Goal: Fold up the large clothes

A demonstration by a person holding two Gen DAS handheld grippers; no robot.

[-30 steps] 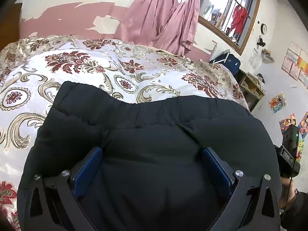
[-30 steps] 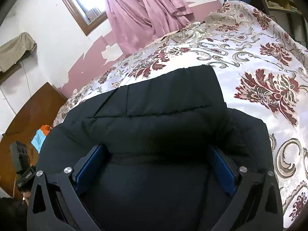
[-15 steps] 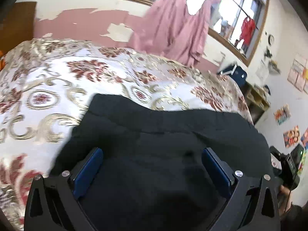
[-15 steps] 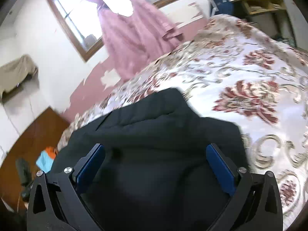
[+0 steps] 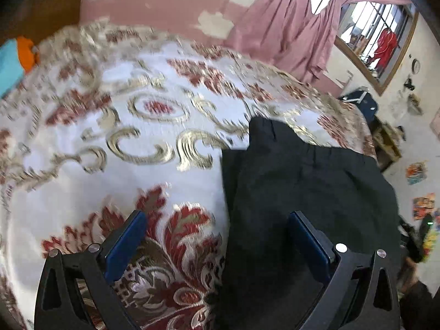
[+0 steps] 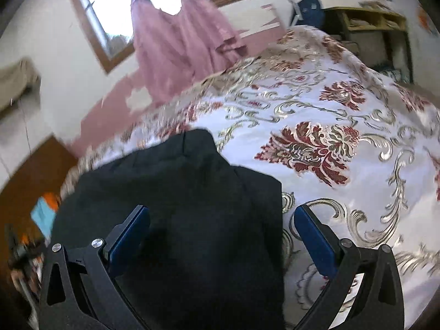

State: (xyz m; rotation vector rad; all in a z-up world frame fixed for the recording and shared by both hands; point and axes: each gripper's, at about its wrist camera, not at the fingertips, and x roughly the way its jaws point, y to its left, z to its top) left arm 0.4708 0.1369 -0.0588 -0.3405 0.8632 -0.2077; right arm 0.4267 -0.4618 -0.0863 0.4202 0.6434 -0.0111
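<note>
A dark padded jacket lies folded into a compact block on a bed with a white, red and gold floral bedspread. In the left wrist view my left gripper stands open over the jacket's left edge, half above bare bedspread, holding nothing. In the right wrist view the same jacket fills the lower left. My right gripper is open too, straddling the jacket's right edge, with its right finger over the bedspread.
Pink curtains hang at a barred window behind the bed. A wooden shelf and a blue bag stand past the far end. A brown headboard with orange and teal items sits left. A person's hand with another device shows at right.
Both grippers have pulled apart sideways off the jacket's middle: the left one moved left, the right one moved right. The jacket now looks narrower and lies between them.
</note>
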